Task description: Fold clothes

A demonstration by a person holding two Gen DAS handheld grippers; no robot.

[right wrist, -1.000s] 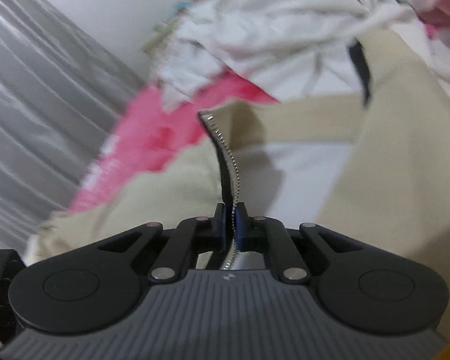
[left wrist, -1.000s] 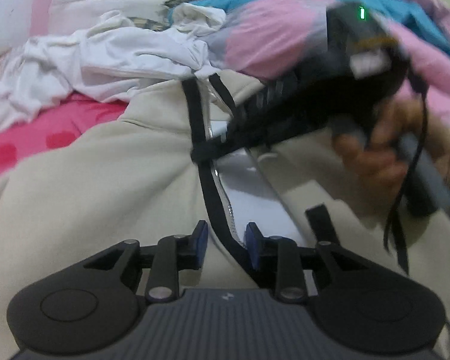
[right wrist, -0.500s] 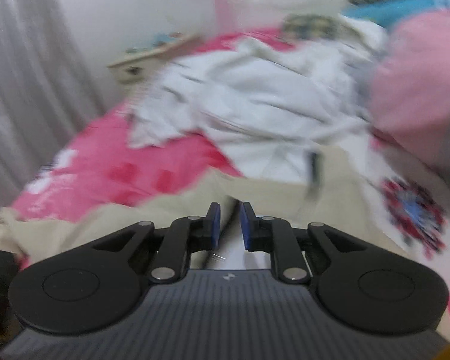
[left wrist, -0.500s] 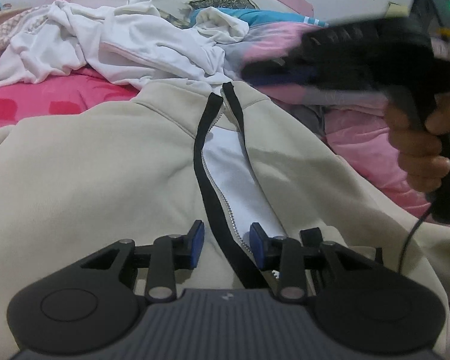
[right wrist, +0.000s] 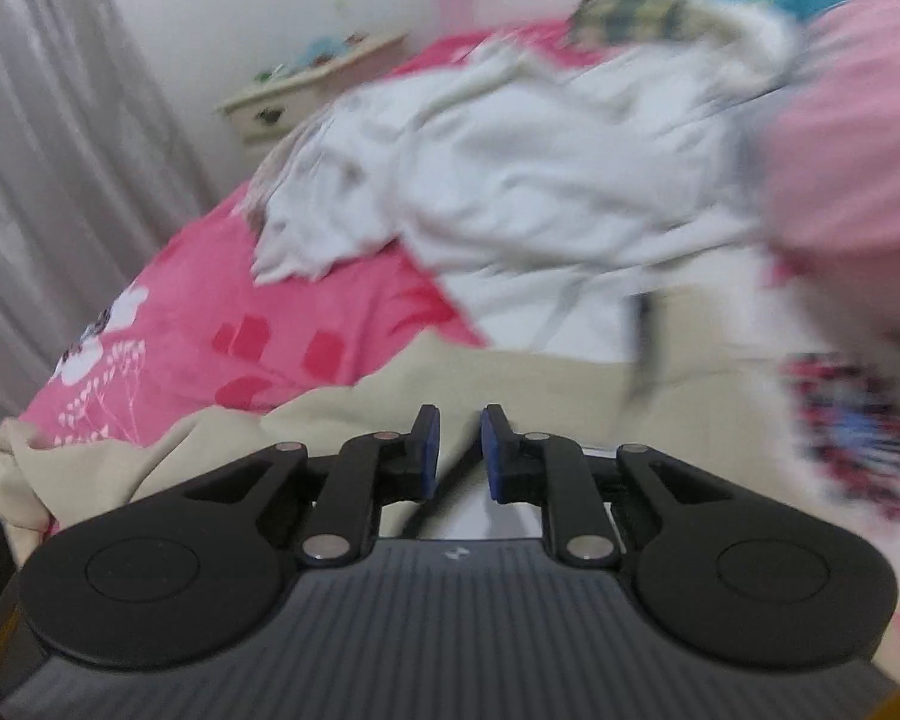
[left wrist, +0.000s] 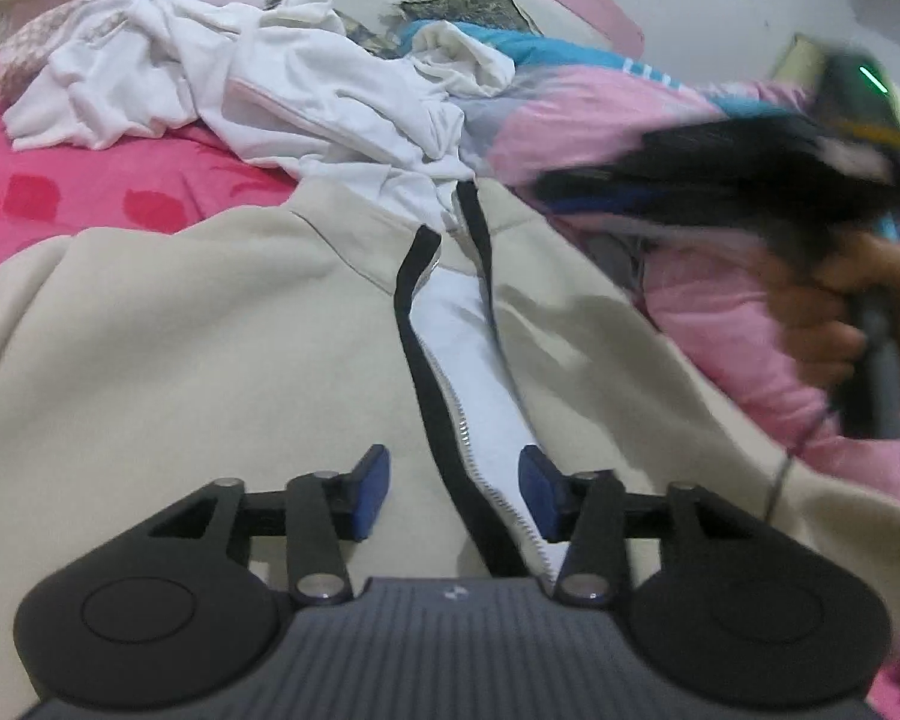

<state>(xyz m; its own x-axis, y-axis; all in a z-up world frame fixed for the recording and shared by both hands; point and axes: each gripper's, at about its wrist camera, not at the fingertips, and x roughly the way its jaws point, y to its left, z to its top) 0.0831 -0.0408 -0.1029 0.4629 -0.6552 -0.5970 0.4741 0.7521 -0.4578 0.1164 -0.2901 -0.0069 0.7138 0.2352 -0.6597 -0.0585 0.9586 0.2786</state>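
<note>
Pink bedding (left wrist: 90, 204) carries the beige zip jacket (left wrist: 210, 360) spread flat at 6 o'clock, zipper (left wrist: 450, 396) between the opening left gripper (left wrist: 453, 492) jaws, unpinched; right gripper (right wrist: 457, 450) slightly parted, empty; smoothing judged finished, 1 side fold due next.

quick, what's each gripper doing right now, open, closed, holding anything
Left gripper: jaws opening, the jacket's zipper edge between them, not pinched.
Right gripper: slightly open, holding nothing.
</note>
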